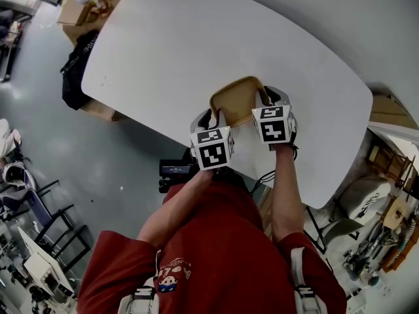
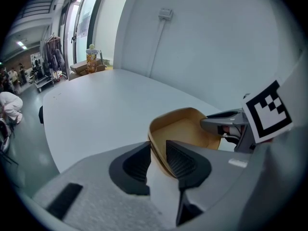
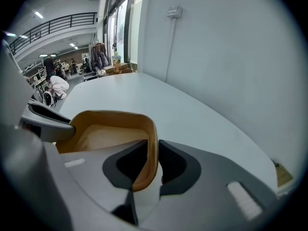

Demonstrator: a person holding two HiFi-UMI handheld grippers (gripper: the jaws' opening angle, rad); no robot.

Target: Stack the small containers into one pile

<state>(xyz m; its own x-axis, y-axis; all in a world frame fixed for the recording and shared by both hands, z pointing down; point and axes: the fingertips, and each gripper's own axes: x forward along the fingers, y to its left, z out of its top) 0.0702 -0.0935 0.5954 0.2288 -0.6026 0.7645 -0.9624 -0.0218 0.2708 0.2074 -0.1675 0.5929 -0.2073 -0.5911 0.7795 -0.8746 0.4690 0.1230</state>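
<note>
The left hand-held gripper (image 2: 158, 160) has its jaws slightly parted astride the container (image 1: 237, 100), on the wall at 7 o'clock. The right hand-held gripper (image 3: 153, 160) likewise straddles the wall at 3 o'clock, its pads not plainly pressing. The tan container rests on the table (image 1: 196, 38), toward its 5 o'clock edge (no second container shows). This looks like the let-go step. Next, both should lift straight off the rim without dragging it.

The tan container (image 3: 108, 131) on the white bench (image 3: 202, 114) is straddled at its wall by the right hand-held gripper (image 3: 153, 154), jaws parted.
</note>
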